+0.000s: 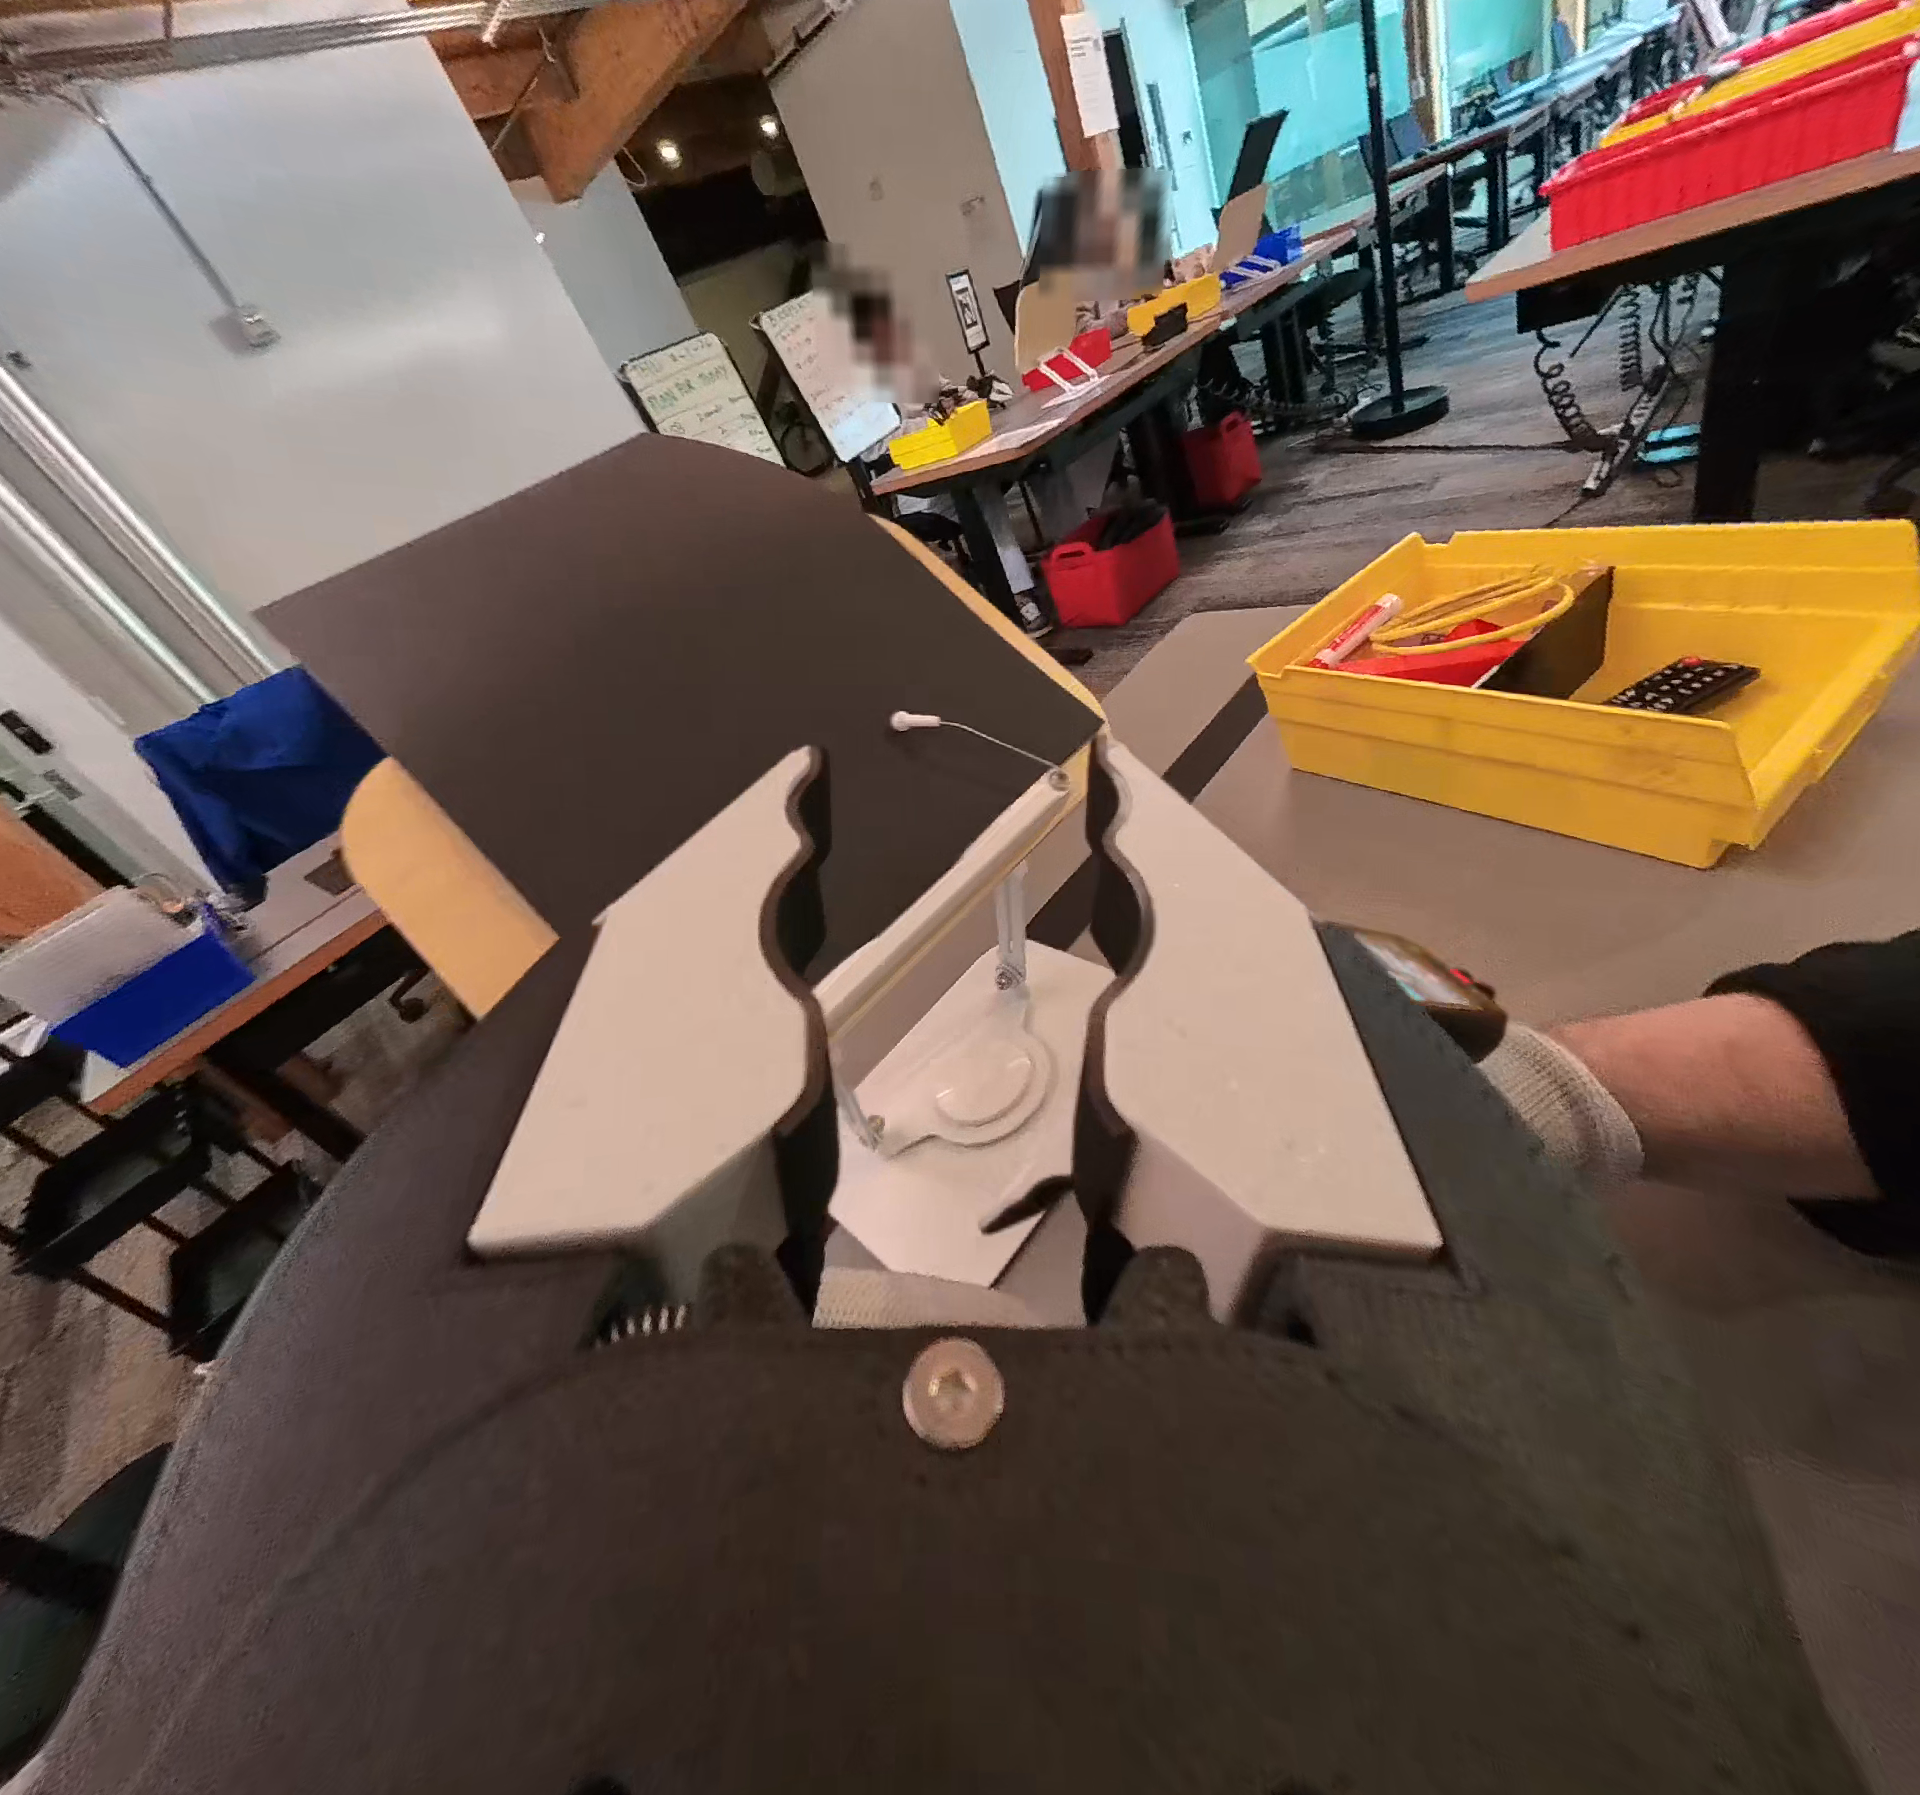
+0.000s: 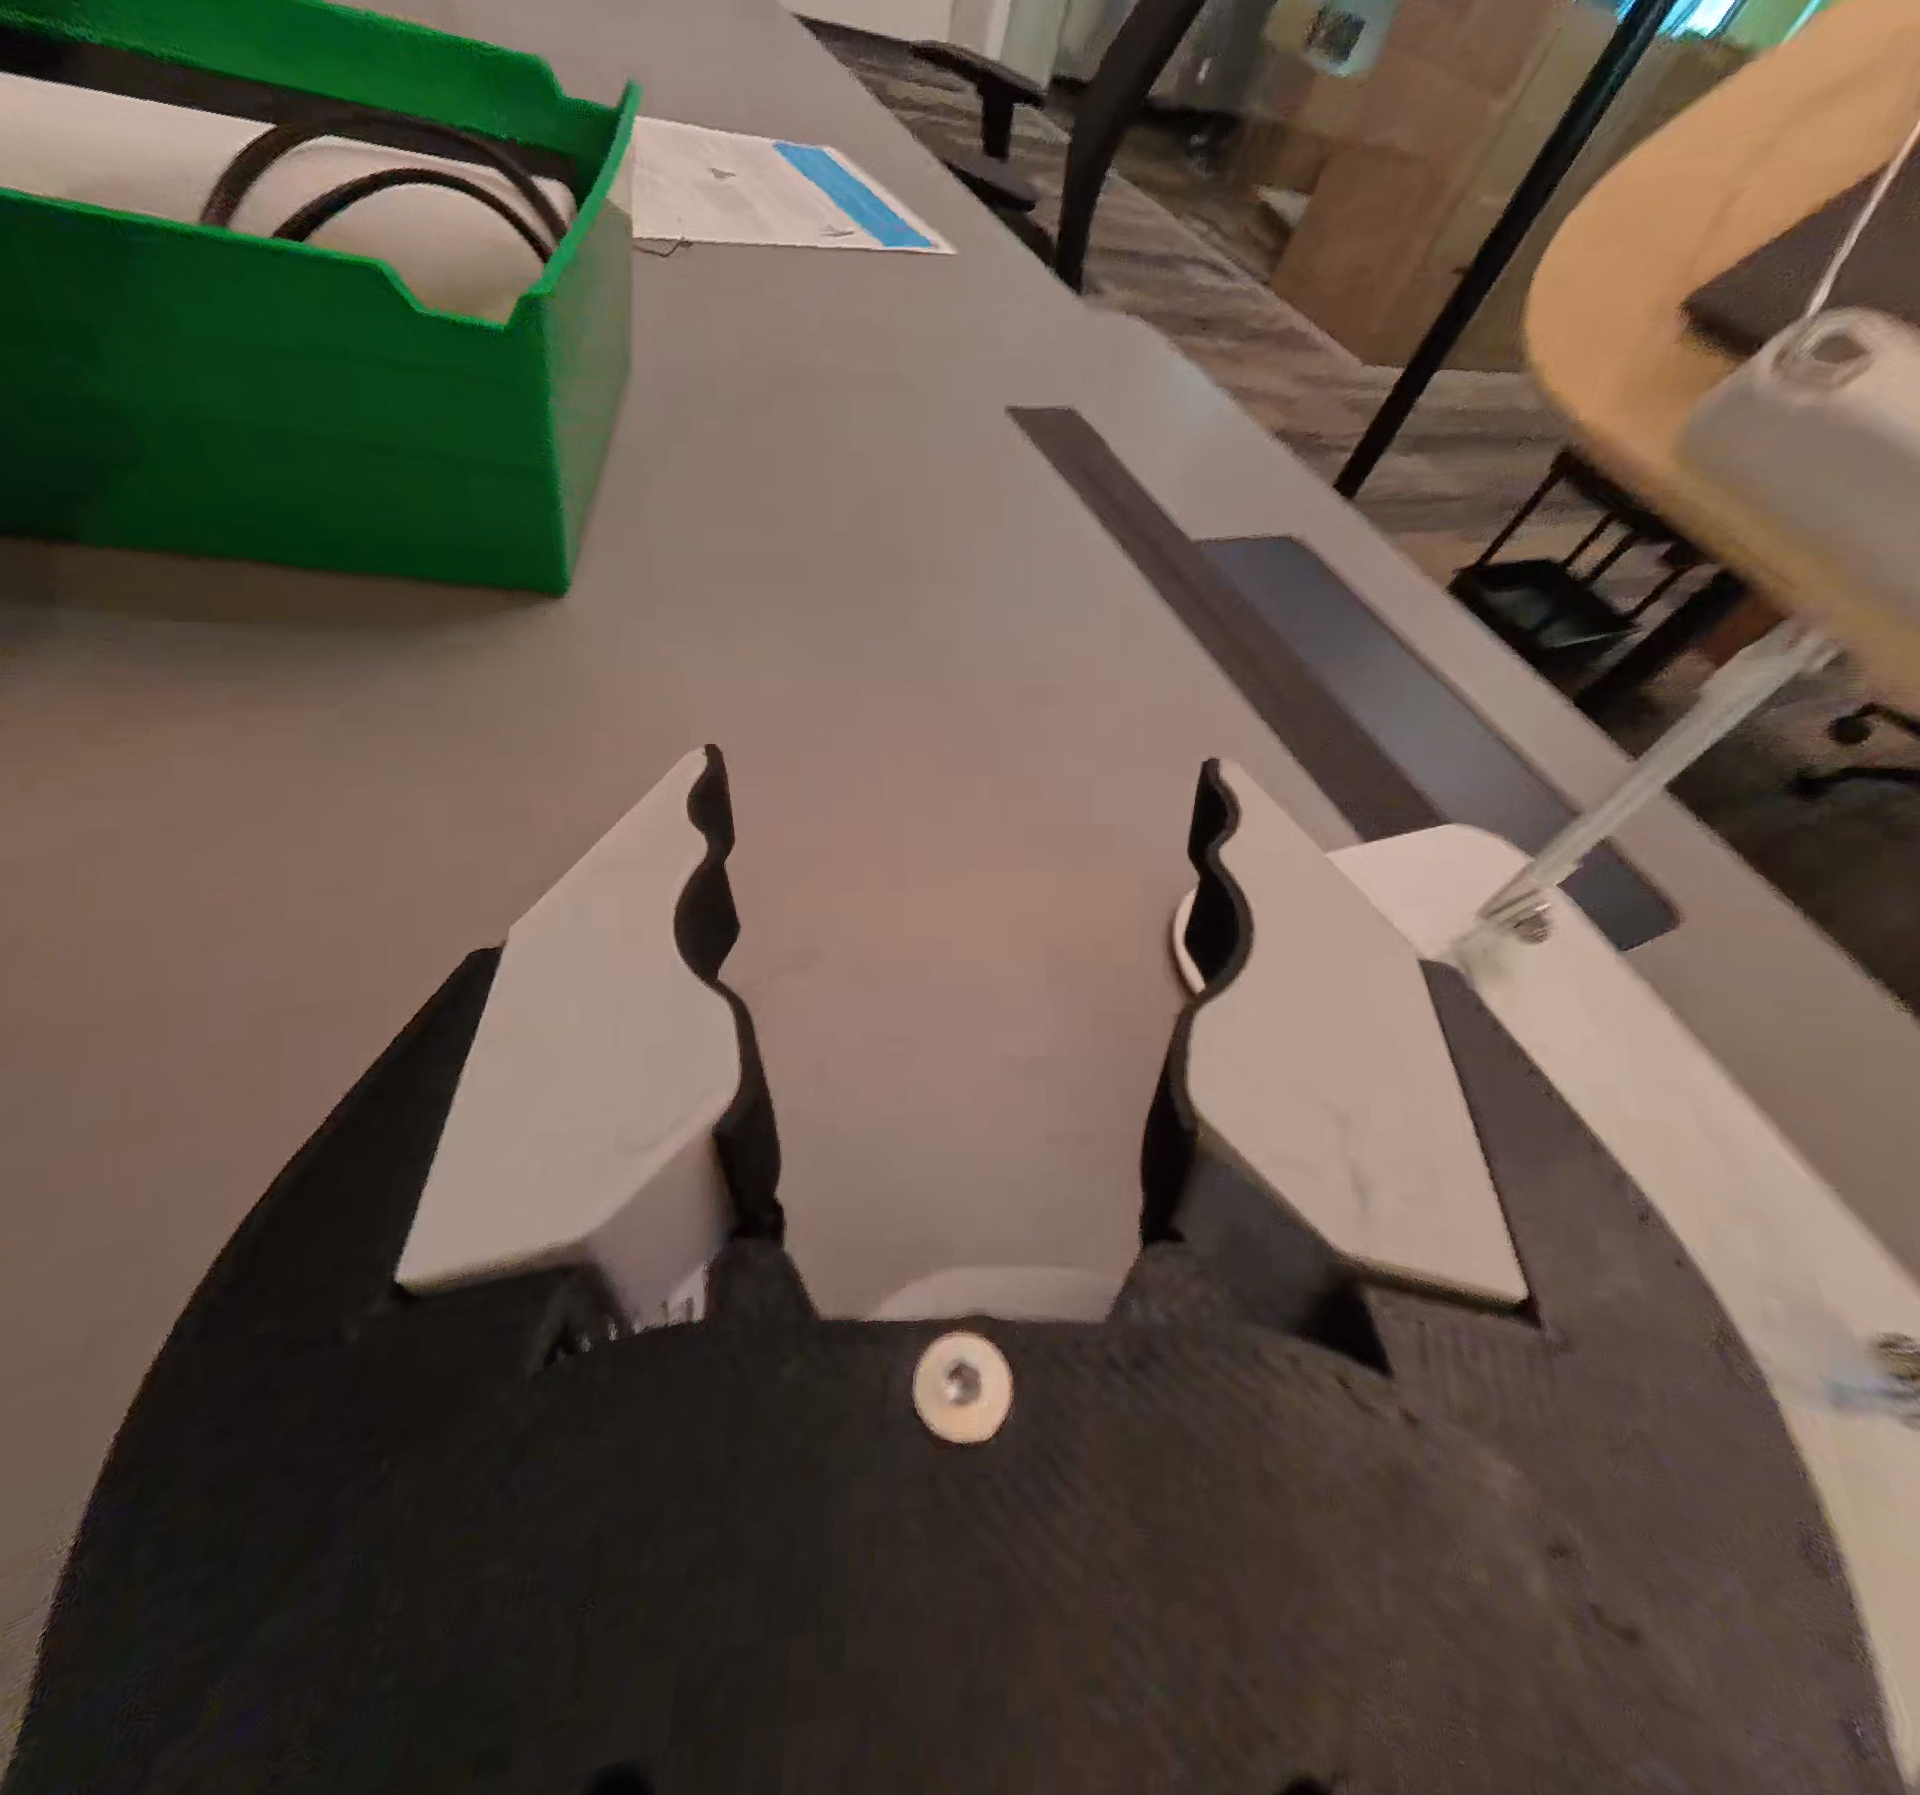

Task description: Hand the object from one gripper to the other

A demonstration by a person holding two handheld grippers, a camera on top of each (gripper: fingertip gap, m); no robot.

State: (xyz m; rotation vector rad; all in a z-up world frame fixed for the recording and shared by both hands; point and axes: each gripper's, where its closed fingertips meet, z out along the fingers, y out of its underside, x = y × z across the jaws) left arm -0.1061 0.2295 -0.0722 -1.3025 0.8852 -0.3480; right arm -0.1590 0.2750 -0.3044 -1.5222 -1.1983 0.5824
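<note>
The object is a white stand with a flat base [image 1: 935,1195], a slanted white arm [image 1: 935,914] and a big black panel with tan edges [image 1: 644,665]. My left gripper [image 1: 956,769] is shut on the arm, which crosses slantwise between the two fingers. In the right wrist view the stand hangs close at the right, motion-blurred: base [image 2: 1455,893], thin rod [image 2: 1662,769], tan-edged panel [image 2: 1662,311]. My right gripper [image 2: 956,769] is open and empty over the grey table [image 2: 883,550], its right finger next to the base. A gloved hand [image 1: 1558,1101] holds it at the right of the left wrist view.
A yellow bin [image 1: 1621,758] holding a remote, a cable and red items sits on the table to the right. A green bin [image 2: 312,374] with black cables stands at the left, with papers [image 2: 769,187] behind it. A dark strip [image 2: 1299,665] runs along the table edge. Tip to tip, the grippers are about 25 centimeters apart.
</note>
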